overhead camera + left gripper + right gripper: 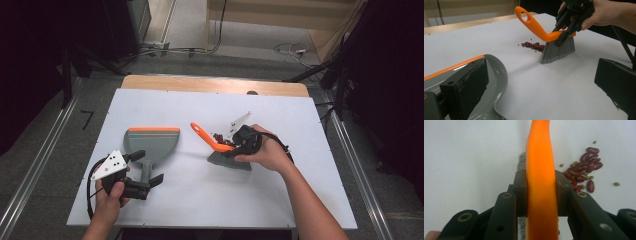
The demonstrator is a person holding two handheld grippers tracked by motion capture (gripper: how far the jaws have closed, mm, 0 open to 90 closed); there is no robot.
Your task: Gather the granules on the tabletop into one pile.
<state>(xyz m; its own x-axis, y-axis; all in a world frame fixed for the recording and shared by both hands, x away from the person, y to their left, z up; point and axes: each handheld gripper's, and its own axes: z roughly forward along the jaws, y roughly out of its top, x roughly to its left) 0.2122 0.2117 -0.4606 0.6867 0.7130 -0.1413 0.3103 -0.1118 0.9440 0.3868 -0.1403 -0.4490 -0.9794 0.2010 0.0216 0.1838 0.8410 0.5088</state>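
Orange-handled hand brush with grey bristles stood on the white table, bristles down, right beside a small heap of red and green beans. Your right gripper had its jaws clamped tight on the brush's handle. Your left gripper held its jaws wide apart around the stem of the grey plastic dustpan with an orange lip, not pressing it

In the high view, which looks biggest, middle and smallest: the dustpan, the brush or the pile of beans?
1. dustpan, the largest.
2. brush, somewhat smaller, partly hidden by the right gripper clamped on it.
3. pile of beans, by far the smallest.
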